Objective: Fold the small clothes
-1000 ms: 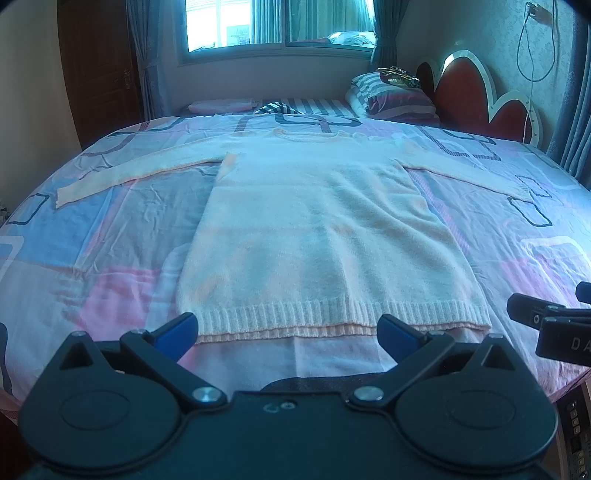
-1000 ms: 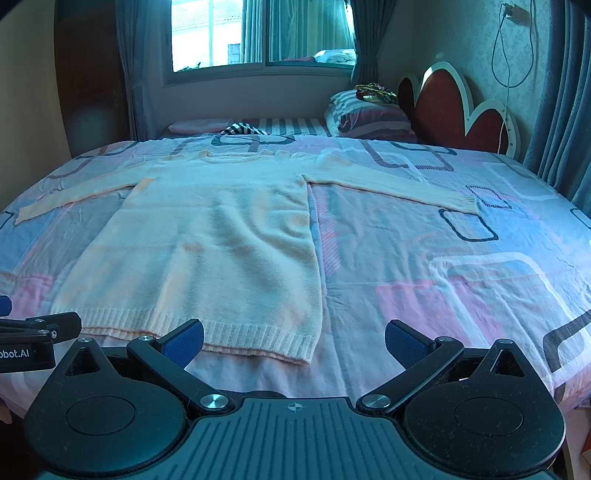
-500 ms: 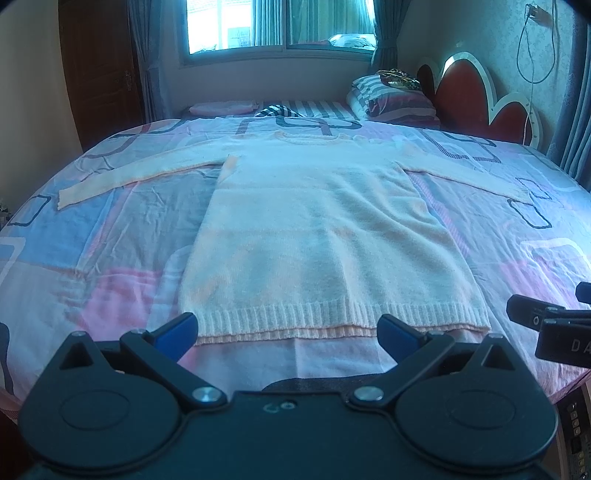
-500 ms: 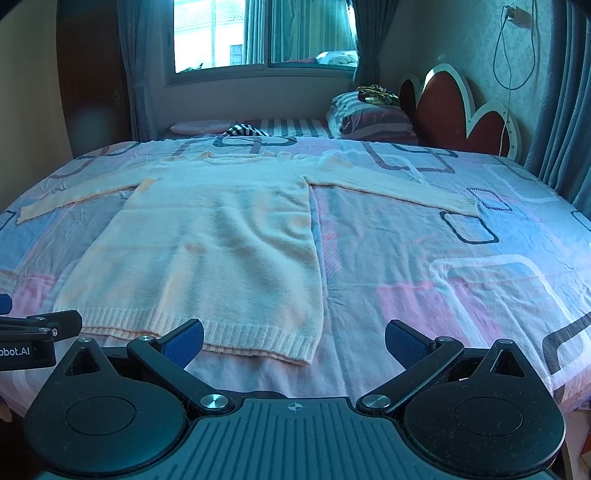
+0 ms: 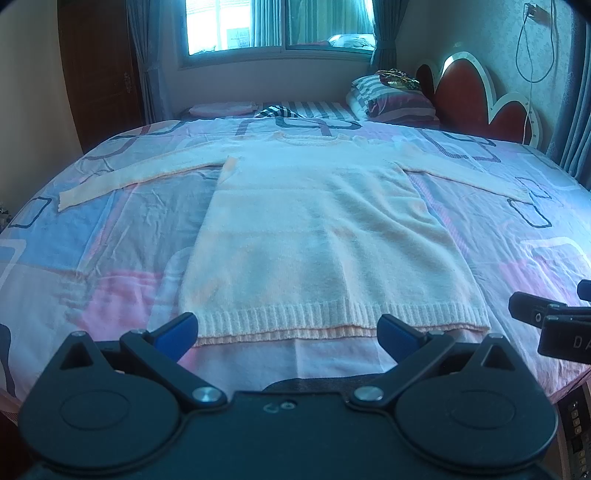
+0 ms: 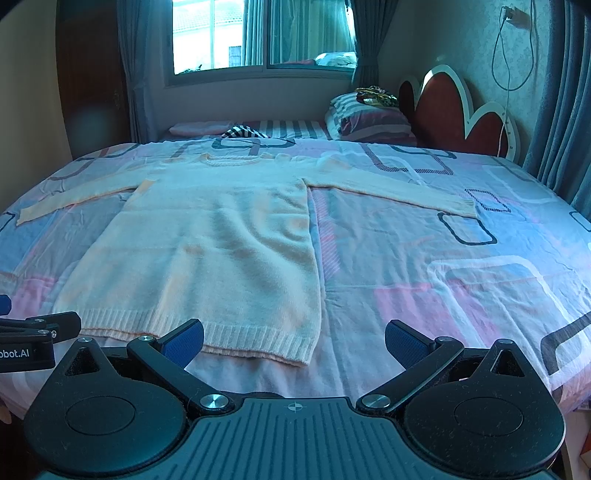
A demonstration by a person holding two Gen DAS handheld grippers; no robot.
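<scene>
A cream knitted sweater (image 5: 321, 236) lies flat on the bed, sleeves spread to both sides, ribbed hem toward me. It also shows in the right wrist view (image 6: 214, 251). My left gripper (image 5: 288, 332) is open and empty, just short of the hem near the bed's front edge. My right gripper (image 6: 293, 341) is open and empty, in front of the hem's right corner. Each gripper shows at the edge of the other's view.
The bed (image 5: 92, 251) has a pink and blue patterned sheet. Striped pillows (image 5: 391, 99) and a red headboard (image 5: 476, 103) stand at the far right. A window (image 5: 277, 26) and a dark door (image 5: 99, 74) are behind. Curtains (image 6: 569, 110) hang at the right.
Both grippers have tilted down a little, so the scene sits slightly higher in the views. The sweater has not moved. Both grippers stay open.
</scene>
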